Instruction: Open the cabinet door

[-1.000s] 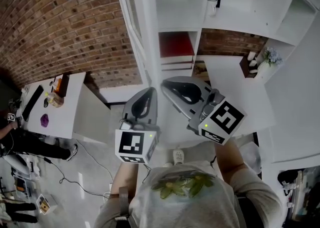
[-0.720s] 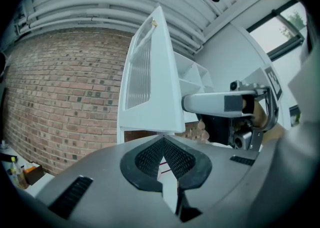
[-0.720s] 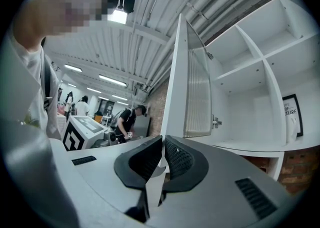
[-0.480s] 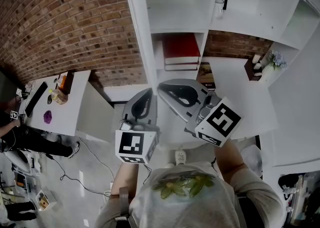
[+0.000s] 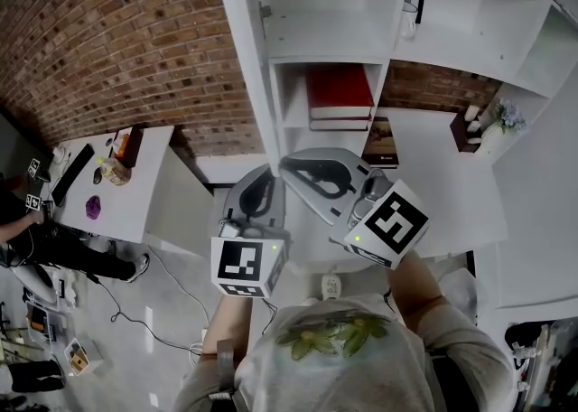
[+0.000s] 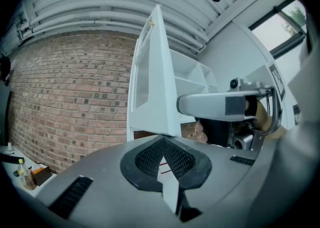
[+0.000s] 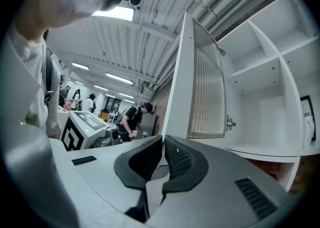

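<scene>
The white cabinet door [image 5: 246, 58] stands swung open and shows edge-on in the head view. Its ribbed glass panel and hinge show in the right gripper view [image 7: 205, 87]. My right gripper [image 5: 287, 163] is level with its pads nearly together and nothing between them [image 7: 163, 140]. From the left gripper view its tip [image 6: 181, 107] sits right at the door's [image 6: 150, 82] lower free edge; contact cannot be told. My left gripper [image 5: 263, 172] hangs beside it, just outside the door, with its pads [image 6: 150, 157] closed on nothing.
Red books [image 5: 339, 94] lie on the cabinet's lower shelf, with open white shelves [image 5: 470, 31] to the right. A brick wall [image 5: 117, 40] runs behind the door. A white desk [image 5: 135, 189] with small items stands at the left. People [image 7: 132, 117] stand far behind.
The door stands a little wider, so its hinge and more of the cabinet's inside show. Both grippers have drifted slightly with it, their jaws unchanged.
</scene>
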### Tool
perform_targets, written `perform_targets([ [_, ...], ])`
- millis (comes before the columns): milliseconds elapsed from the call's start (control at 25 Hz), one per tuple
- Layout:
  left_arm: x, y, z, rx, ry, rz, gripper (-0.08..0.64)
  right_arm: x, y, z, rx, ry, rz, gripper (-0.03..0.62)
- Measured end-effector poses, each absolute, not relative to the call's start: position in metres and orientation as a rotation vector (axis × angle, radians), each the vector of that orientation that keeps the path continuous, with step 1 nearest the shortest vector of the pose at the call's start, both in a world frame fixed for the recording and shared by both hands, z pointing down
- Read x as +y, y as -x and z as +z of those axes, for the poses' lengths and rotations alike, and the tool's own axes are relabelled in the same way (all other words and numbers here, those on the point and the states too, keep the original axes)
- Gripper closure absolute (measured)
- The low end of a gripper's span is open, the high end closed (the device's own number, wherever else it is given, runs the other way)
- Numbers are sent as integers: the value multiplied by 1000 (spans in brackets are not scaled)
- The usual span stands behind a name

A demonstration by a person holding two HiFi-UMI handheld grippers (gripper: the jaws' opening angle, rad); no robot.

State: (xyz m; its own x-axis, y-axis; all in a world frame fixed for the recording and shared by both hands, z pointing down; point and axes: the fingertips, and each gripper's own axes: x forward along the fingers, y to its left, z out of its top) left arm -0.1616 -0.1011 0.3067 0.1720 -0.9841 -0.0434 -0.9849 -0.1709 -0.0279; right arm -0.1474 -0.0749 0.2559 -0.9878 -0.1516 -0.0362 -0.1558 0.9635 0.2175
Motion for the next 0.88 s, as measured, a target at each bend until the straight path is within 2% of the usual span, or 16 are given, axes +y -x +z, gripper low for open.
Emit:
perform_targets([
  [880,-88,209,312,2078,2316,-17,552,-59,198,257,3081,148,343,560],
])
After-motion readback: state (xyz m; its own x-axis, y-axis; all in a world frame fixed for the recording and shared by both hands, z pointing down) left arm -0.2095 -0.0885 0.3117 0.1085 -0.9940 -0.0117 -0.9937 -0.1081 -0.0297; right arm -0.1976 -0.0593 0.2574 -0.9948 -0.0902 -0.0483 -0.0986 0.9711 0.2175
